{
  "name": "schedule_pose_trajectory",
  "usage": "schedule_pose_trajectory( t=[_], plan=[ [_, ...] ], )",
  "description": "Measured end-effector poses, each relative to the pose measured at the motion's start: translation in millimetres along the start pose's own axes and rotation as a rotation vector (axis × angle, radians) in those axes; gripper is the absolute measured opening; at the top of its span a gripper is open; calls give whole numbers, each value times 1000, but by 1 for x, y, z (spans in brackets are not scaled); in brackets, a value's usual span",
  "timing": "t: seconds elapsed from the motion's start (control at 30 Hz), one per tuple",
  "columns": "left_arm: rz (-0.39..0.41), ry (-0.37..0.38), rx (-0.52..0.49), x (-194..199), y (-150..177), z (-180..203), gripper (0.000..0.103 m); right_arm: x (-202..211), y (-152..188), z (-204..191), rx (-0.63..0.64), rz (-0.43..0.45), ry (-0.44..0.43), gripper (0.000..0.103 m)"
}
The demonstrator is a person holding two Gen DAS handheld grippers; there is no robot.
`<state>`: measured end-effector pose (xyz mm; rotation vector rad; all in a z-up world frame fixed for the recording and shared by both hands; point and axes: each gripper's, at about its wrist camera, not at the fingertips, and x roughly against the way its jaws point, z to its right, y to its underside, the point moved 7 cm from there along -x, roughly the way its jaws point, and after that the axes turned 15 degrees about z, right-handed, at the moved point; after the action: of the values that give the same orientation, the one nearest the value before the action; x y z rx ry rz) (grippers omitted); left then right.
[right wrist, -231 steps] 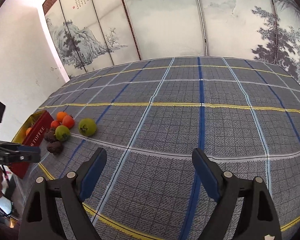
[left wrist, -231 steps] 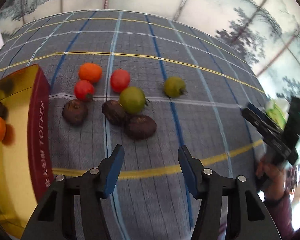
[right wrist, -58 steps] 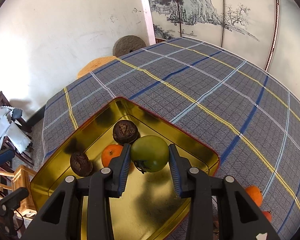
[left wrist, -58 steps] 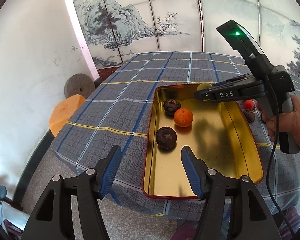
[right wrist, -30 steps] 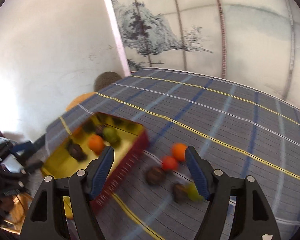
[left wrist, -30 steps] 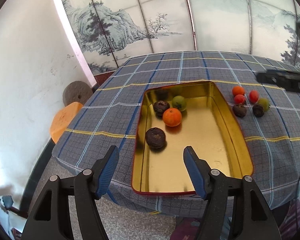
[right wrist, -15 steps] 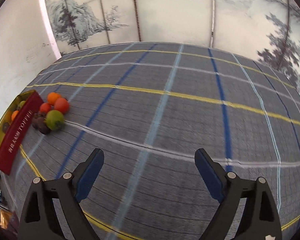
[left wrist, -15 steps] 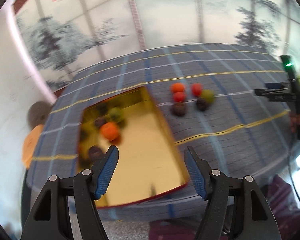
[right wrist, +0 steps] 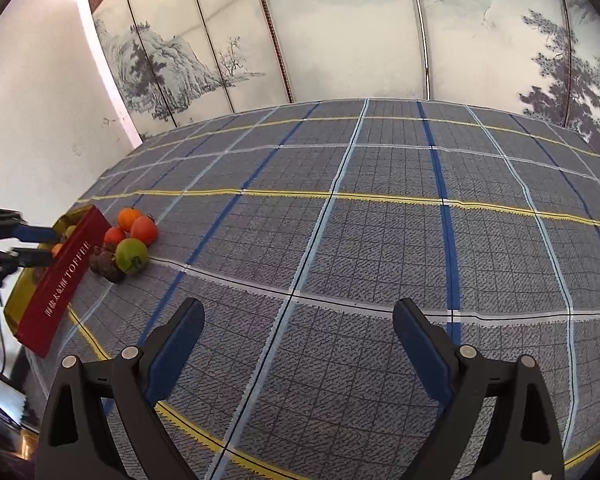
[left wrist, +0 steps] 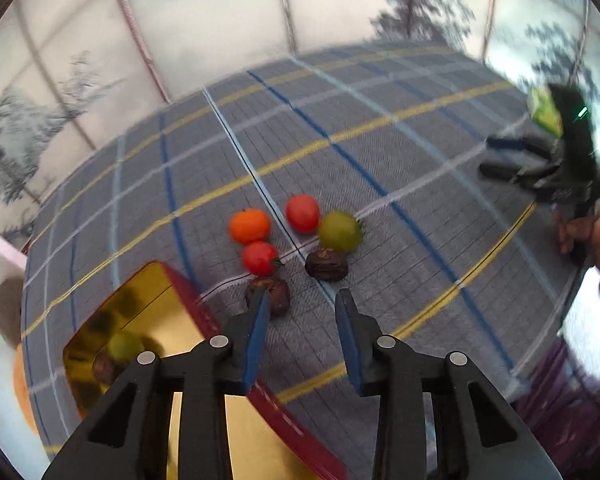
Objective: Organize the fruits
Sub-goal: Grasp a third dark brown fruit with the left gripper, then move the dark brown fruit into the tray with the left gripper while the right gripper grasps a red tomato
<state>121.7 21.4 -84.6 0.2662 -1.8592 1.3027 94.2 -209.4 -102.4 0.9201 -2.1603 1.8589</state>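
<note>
A cluster of fruit lies on the checked tablecloth: an orange [left wrist: 249,225], two red tomatoes [left wrist: 302,213] [left wrist: 259,258], a green fruit [left wrist: 339,231] and two dark brown fruits [left wrist: 326,265] [left wrist: 275,294]. My left gripper [left wrist: 302,338] is open and empty, just short of the brown fruits. The gold tin [left wrist: 156,312] with red sides sits at lower left and holds a green fruit [left wrist: 125,345] and a dark one. My right gripper [right wrist: 296,344] is open and empty, far from the fruit cluster [right wrist: 131,255]. It also shows at the right edge of the left wrist view [left wrist: 512,158].
The red tin side reading TOFFEE [right wrist: 66,276] stands beside the fruit in the right wrist view. Painted screen panels [right wrist: 340,32] stand behind the table. The table edge runs along the lower right of the left wrist view. An orange stool [left wrist: 20,384] and a round stone are on the floor at left.
My left gripper has swung from over the tin toward the fruit cluster and come closer to it. My right gripper has drawn back over the bare cloth, away from the fruit.
</note>
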Motion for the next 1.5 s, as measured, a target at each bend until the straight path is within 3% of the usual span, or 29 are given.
schedule_pose_trajectory(
  t=[0.37,0.53,0.67,0.83,0.9,1.03,1.17,1.27,1.4,1.5],
  plan=[
    [-177,36,-2,-64,19,-28,36,0,-1,-3,-3,-2,-27,96],
    [-155,26,5,-65,17,-28,35,-2,0,-4,1,-18,-26,96],
    [-111,-71,46,-50,19,-21,35,-3,-2,-12,7,-11,-60,96],
    [5,-96,218,0,18,-11,35,-22,-26,-64,67,-35,-221,78],
    [43,-101,246,20,19,-2,35,-42,-38,-95,79,-73,-319,75],
    [89,-117,299,52,22,6,35,-84,-40,-139,130,-169,-394,72],
    [101,-145,358,77,35,0,35,-114,-33,-165,163,-245,-413,72],
    [99,-166,381,89,45,-5,35,-130,-25,-178,197,-287,-391,64],
    [94,-196,388,96,56,-12,35,-147,-13,-187,242,-329,-350,49],
    [95,-204,411,98,63,-17,35,-149,-10,-188,278,-325,-316,30]
  ],
)
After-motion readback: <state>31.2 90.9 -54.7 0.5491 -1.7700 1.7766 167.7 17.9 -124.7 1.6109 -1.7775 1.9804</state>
